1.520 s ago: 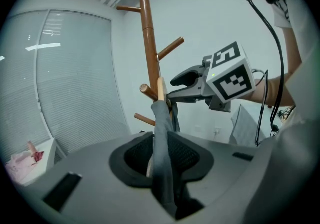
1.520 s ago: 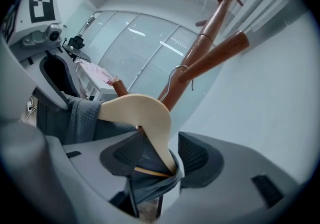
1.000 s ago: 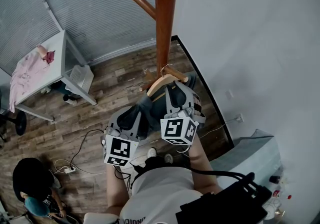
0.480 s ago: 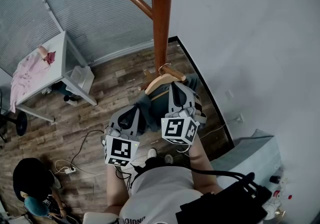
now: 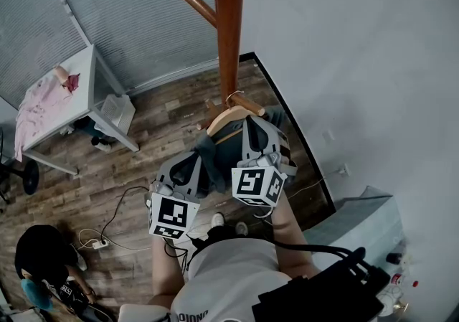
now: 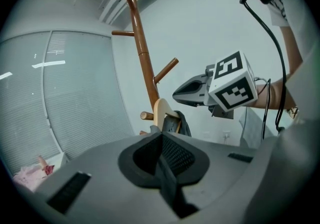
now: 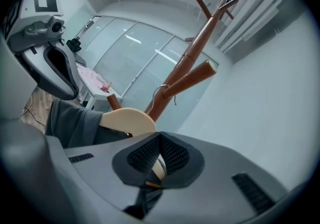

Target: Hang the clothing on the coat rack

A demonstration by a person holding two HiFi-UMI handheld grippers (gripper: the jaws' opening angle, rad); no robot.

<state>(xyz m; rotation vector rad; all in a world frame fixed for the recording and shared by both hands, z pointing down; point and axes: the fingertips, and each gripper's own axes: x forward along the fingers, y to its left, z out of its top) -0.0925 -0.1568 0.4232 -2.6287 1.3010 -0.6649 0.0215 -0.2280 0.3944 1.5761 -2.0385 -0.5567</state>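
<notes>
- Lying at the upper left of the head view on a white counter (image 5: 81,82): pink clothing (image 5: 41,107), well apart from the rack and not yet hung.
- Pinching a fold of the dark grey garment (image 5: 209,155) with the left tool (image 5: 188,164) at lower centre, jaws pressed together on the cloth.
- Draping over a pale wooden hanger (image 5: 224,118) at frame centre and trailing down and leftward from there into the left tool's grip.
- Bringing the wire hook (image 5: 233,95) up beside the lower peg (image 5: 249,105) of the coat rack (image 5: 229,26), whose pole is rising through the upper centre. Sitting close against the peg, but not clearly showing as seated over it, so judging the hanging as nearly done rather than finished.
- Clamping the hanger's shoulder with the right tool (image 5: 252,127), just right of centre, jaws closed on the wood with a pale edge showing between the pads.
- Remaining, by this reading: settling the hook onto the peg, then letting go with both tools.
</notes>
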